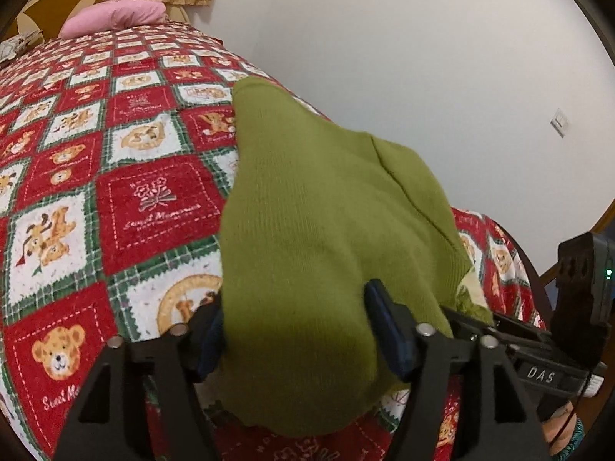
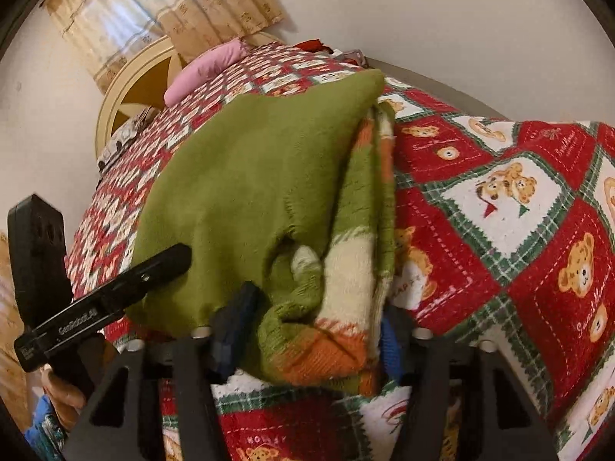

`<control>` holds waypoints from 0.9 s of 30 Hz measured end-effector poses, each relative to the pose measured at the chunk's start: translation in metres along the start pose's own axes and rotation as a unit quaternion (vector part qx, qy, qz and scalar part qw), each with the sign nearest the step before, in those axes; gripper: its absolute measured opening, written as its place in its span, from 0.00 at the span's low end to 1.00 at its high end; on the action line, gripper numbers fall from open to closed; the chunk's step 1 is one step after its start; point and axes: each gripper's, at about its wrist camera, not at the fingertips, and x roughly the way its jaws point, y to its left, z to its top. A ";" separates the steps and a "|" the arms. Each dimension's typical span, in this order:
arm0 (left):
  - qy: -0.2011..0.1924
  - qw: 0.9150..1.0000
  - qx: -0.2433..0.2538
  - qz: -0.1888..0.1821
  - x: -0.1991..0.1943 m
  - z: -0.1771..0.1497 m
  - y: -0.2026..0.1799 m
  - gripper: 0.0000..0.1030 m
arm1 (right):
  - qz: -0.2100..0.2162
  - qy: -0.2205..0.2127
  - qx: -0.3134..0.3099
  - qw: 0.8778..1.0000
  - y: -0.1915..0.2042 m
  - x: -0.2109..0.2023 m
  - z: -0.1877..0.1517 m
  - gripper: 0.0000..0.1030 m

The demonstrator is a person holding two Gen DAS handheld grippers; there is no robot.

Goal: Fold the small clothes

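A small green knit sweater [image 1: 326, 211] lies folded on the bed, and its cream and orange patterned side [image 2: 346, 269] shows in the right wrist view. My left gripper [image 1: 300, 330] stands open over the near edge, plain green cloth spanning the gap between its blue pads [image 1: 388, 330]. My right gripper [image 2: 313, 330] is open around a bunched end of the sweater [image 2: 250, 176]; cloth fills the gap and partly hides the right pad. Each gripper shows in the other's view: a right finger [image 1: 499, 330] and a left finger [image 2: 153, 272], both at the sweater's edge.
The bed carries a red, white and green teddy-bear quilt [image 1: 153, 199] [image 2: 499, 192]. A pink pillow [image 1: 115, 17] [image 2: 203, 73] lies at the head by a round headboard [image 2: 130, 92]. A white wall runs along the bed's far side. A hand [image 2: 61, 395] holds the left gripper.
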 end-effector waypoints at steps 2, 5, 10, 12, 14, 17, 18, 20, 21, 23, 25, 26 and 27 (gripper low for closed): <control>0.002 1.000 0.010 0.012 -0.004 0.001 -0.005 0.51 | -0.002 0.000 -0.003 1.000 0.005 -0.002 -0.001 0.36; 0.009 1.000 0.007 0.025 -0.011 0.004 -0.010 0.44 | 0.005 0.004 0.016 1.000 0.006 -0.007 0.002 0.28; 0.025 0.999 0.002 0.046 -0.019 0.004 -0.015 0.42 | 0.071 0.011 0.075 0.995 -0.001 -0.021 0.004 0.25; 0.030 0.998 0.002 0.049 -0.021 0.003 -0.016 0.42 | 0.090 0.020 0.089 0.992 0.000 -0.023 0.002 0.22; 0.036 0.998 0.003 0.052 -0.022 0.001 -0.016 0.42 | 0.102 0.026 0.099 0.990 -0.002 -0.023 0.000 0.22; 0.041 0.997 0.011 0.058 -0.020 -0.004 -0.015 0.42 | 0.065 0.033 0.084 0.994 0.000 -0.021 -0.005 0.22; 0.041 0.997 0.012 0.060 -0.019 -0.004 -0.015 0.42 | 0.061 0.037 0.085 0.994 -0.002 -0.019 -0.007 0.22; 0.039 0.997 0.011 0.060 -0.017 -0.007 -0.012 0.43 | 0.055 0.038 0.086 0.994 -0.006 -0.014 -0.012 0.22; 0.036 0.997 0.012 0.062 -0.015 -0.009 -0.011 0.44 | 0.055 0.031 0.082 0.995 -0.008 -0.014 -0.013 0.22; 0.033 0.997 0.013 0.066 -0.014 -0.009 -0.011 0.47 | 0.045 0.023 0.079 0.996 -0.011 -0.013 -0.015 0.22; 0.025 0.996 0.024 0.076 -0.009 -0.011 -0.011 0.51 | 0.038 0.013 0.073 0.997 -0.012 -0.010 -0.018 0.22; 0.023 0.996 0.026 0.079 -0.008 -0.012 -0.011 0.55 | 0.037 0.008 0.075 0.996 -0.012 -0.009 -0.018 0.22; 0.019 0.996 0.025 0.081 -0.007 -0.014 -0.010 0.56 | 0.035 0.005 0.079 0.996 -0.013 -0.008 -0.018 0.22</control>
